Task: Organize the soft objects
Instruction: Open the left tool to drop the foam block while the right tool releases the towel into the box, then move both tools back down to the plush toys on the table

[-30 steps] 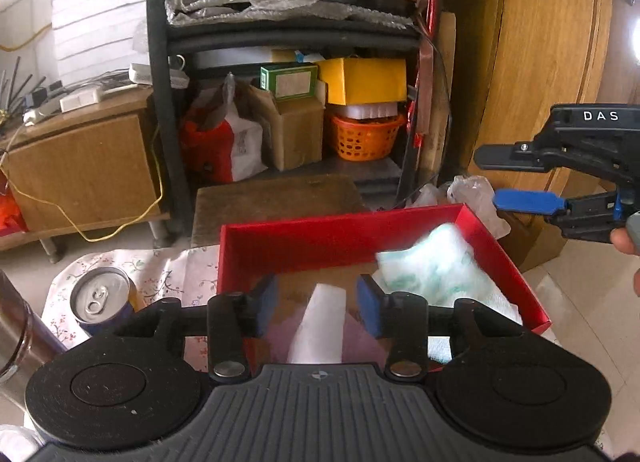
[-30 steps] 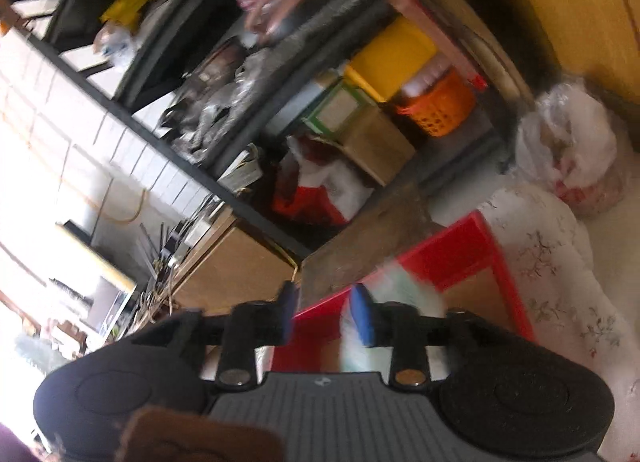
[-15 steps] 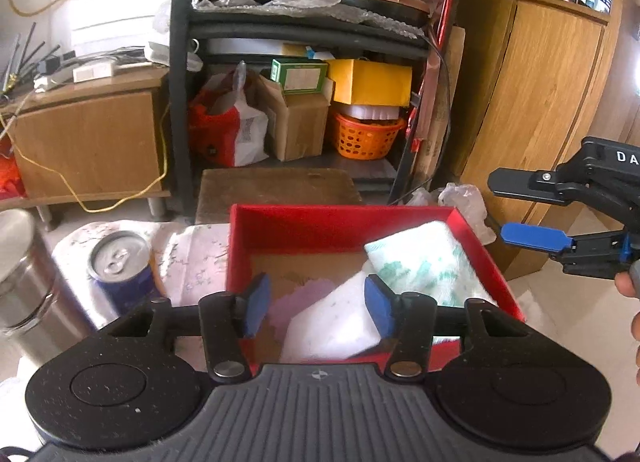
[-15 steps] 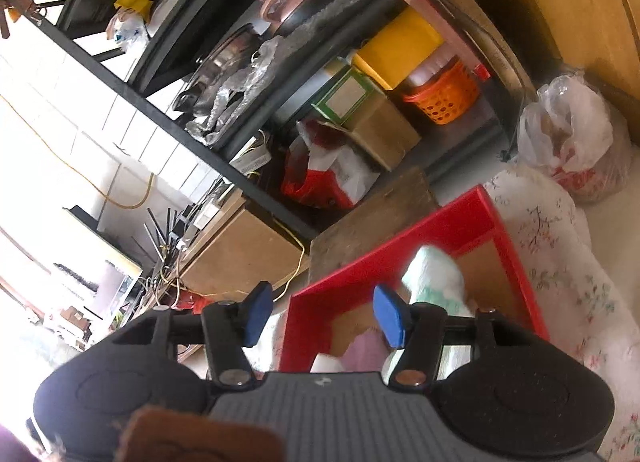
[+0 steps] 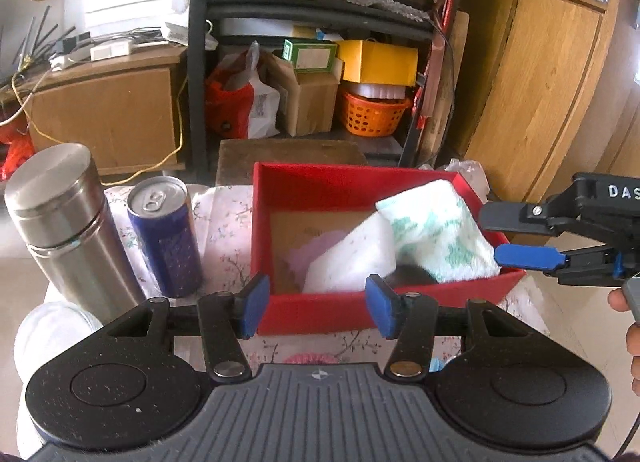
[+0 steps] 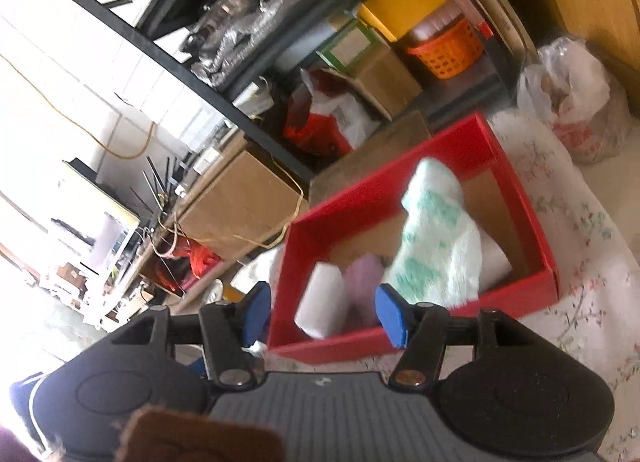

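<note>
A red box (image 5: 320,314) stands on a floral cloth (image 5: 224,230). Inside it a white towel with a green pattern (image 5: 436,230) leans over a white soft block (image 5: 352,258), with a purple cloth (image 5: 304,254) beneath. My left gripper (image 5: 316,304) is open just short of the box's near wall, with nothing between its pads. To the right of the box my right gripper (image 5: 490,236) is open beside the towel and holds nothing. In the right wrist view the right gripper (image 6: 324,316) hangs before the box (image 6: 360,202), with the towel (image 6: 436,254), white block (image 6: 324,302) and purple cloth (image 6: 364,278) lying inside.
A steel flask (image 5: 68,222) and a blue drink can (image 5: 164,238) stand left of the box. Behind are a black shelf rack (image 5: 320,62) full of boxes and a wooden cabinet (image 5: 540,94). A plastic bag (image 6: 572,94) lies on the floor at the right.
Both grippers have drawn back from the box and their jaws have widened. The white block that was between the left pads now lies in the box, as does the towel.
</note>
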`<state>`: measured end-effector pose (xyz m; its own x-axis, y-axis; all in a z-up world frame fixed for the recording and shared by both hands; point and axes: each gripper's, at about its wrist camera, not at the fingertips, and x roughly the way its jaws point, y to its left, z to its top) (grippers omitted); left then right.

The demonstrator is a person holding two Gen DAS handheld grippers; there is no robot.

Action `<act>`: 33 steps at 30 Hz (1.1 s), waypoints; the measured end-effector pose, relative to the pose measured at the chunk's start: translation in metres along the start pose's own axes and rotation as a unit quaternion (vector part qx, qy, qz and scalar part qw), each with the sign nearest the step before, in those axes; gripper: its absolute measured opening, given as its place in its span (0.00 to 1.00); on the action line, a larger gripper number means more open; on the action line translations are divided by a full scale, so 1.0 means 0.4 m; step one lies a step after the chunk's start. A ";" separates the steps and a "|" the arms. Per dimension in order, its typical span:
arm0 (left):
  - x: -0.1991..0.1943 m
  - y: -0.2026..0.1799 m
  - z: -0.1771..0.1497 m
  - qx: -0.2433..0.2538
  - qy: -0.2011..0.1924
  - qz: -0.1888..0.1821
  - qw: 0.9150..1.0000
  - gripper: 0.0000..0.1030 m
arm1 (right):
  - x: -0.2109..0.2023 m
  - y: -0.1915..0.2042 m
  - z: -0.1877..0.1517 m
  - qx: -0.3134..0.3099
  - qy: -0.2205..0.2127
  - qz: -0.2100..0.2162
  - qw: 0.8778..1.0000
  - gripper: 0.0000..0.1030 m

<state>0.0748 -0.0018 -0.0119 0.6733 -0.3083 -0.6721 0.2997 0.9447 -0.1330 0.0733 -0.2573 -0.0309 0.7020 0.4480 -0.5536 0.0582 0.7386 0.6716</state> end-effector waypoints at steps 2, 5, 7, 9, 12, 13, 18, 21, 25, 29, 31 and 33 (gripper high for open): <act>-0.004 -0.003 -0.004 0.001 0.000 0.000 1.000 0.52 | 0.000 -0.001 -0.010 -0.001 0.004 -0.002 1.000 0.30; -0.015 -0.002 -0.009 -0.001 -0.002 -0.004 1.000 0.52 | -0.008 -0.003 -0.021 0.000 0.006 -0.002 1.000 0.31; -0.024 -0.003 -0.012 -0.002 -0.005 -0.006 1.000 0.52 | -0.014 -0.004 -0.026 0.000 0.006 -0.002 1.000 0.31; -0.031 -0.005 -0.013 0.000 -0.008 -0.007 1.000 0.53 | -0.021 -0.003 -0.033 0.000 0.005 -0.002 1.000 0.31; -0.043 -0.010 -0.014 0.000 -0.012 -0.010 1.000 0.53 | -0.031 -0.006 -0.040 0.002 0.004 -0.005 1.000 0.31; -0.049 -0.010 -0.014 -0.002 -0.014 -0.012 1.000 0.53 | -0.034 -0.008 -0.042 0.003 0.003 -0.005 1.000 0.31; -0.098 -0.029 -0.007 0.001 -0.034 -0.035 0.999 0.58 | -0.054 -0.010 -0.060 0.003 0.003 -0.001 1.000 0.31; -0.137 -0.047 -0.015 0.011 -0.048 -0.043 0.998 0.61 | -0.069 -0.007 -0.074 0.002 0.002 0.002 1.000 0.31; -0.198 -0.069 -0.032 0.023 -0.064 -0.064 0.996 0.62 | -0.092 0.000 -0.094 0.001 0.002 0.010 1.000 0.31; -0.245 -0.079 -0.064 0.031 -0.069 -0.070 0.995 0.65 | -0.118 0.007 -0.128 -0.001 0.006 0.019 1.000 0.31; -0.254 -0.078 -0.082 0.035 -0.061 -0.071 0.995 0.65 | -0.126 0.009 -0.152 -0.006 0.014 0.018 1.000 0.31; -0.257 -0.075 -0.105 0.038 -0.051 -0.065 0.996 0.65 | -0.132 0.010 -0.176 -0.014 0.021 0.013 1.000 0.31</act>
<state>-0.0321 0.0062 0.0306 0.6888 -0.4416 -0.5750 0.4373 0.8856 -0.1563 -0.0134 -0.2426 -0.0336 0.6723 0.4873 -0.5572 0.0208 0.7400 0.6723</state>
